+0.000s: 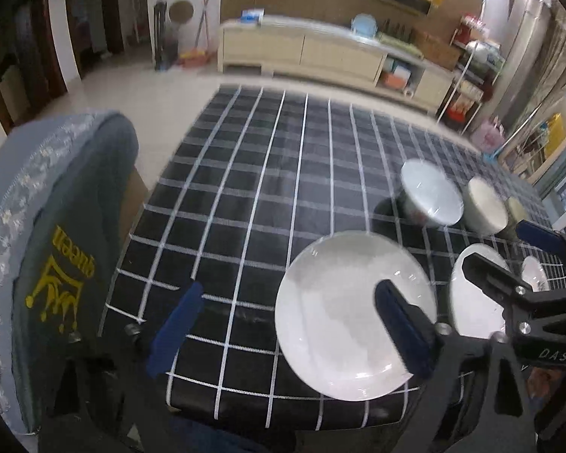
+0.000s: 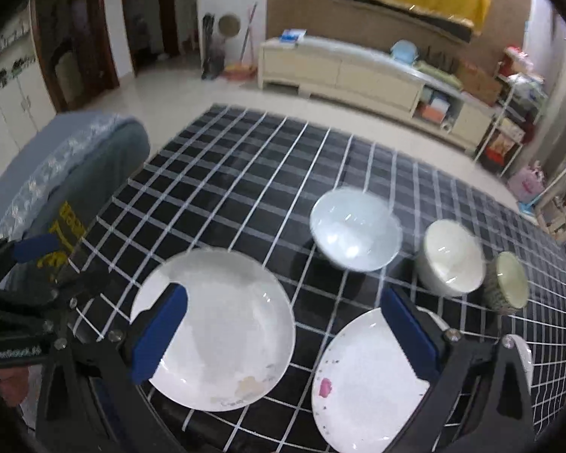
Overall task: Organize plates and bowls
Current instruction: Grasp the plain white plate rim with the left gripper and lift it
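Observation:
Three white plates lie in a row near the front edge of the black checked table (image 1: 245, 188). The large plate (image 1: 343, 302) (image 2: 226, 332) is leftmost. To its right comes a middle plate (image 2: 366, 385) with a pink smear, then a small plate (image 1: 534, 271). Behind them stand a pale wide bowl (image 2: 354, 230), a cream bowl (image 2: 451, 256) and a small patterned bowl (image 2: 507, 279). My left gripper (image 1: 288, 324) hangs open above the large plate's left side, holding nothing. My right gripper (image 2: 283, 334) is open over the gap between the large and middle plates.
A chair with a grey-blue cover (image 1: 56, 245) stands against the table's left side. The back half of the cloth holds no dishes. Beyond the table, across the tiled floor, runs a long low cabinet (image 1: 320, 53).

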`<action>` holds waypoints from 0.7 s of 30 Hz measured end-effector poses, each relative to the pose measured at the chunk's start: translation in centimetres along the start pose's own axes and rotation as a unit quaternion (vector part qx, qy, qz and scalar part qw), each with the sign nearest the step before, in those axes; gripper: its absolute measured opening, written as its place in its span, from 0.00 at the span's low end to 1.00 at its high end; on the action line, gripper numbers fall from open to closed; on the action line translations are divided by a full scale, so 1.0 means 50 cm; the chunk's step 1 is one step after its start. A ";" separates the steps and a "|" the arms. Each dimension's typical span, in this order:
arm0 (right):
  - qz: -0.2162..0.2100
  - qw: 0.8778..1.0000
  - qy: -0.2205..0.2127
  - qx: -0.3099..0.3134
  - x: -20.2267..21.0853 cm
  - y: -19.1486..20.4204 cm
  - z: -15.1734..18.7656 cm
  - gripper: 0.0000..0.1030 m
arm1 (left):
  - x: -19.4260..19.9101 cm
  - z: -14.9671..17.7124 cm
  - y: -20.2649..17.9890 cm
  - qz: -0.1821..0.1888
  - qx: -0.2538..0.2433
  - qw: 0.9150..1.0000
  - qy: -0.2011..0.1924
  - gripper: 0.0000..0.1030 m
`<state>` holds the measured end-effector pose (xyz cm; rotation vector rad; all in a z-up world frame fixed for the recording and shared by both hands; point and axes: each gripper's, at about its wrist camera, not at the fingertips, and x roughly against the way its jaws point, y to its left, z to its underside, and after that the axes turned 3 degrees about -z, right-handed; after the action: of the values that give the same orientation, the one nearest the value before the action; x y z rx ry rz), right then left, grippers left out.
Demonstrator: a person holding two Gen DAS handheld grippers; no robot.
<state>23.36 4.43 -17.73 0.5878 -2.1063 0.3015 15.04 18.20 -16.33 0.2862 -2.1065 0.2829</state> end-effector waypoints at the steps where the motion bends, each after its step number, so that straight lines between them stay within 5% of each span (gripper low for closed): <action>1: -0.003 1.000 0.010 -0.003 -0.016 -0.003 0.002 1.00 | -0.019 0.003 0.005 0.002 0.004 1.000 0.013 0.82; 5: -0.008 0.999 0.047 -0.011 -0.070 -0.013 0.014 0.91 | -0.077 0.017 0.021 0.008 0.012 0.998 0.059 0.67; 9: -0.005 0.996 0.087 -0.019 -0.124 -0.023 0.029 0.71 | -0.113 0.033 0.032 0.004 0.011 0.996 0.090 0.61; 17: -0.007 0.992 0.128 -0.016 -0.171 -0.029 0.056 0.58 | -0.165 0.048 0.025 0.009 0.001 0.991 0.132 0.34; 21: -0.024 0.989 0.145 -0.033 -0.180 -0.036 0.072 0.38 | -0.182 0.061 0.028 0.025 0.008 0.988 0.150 0.30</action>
<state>26.08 4.04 -27.19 0.5202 -1.8122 0.2718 16.86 19.43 -25.80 0.1872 -1.8169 0.3516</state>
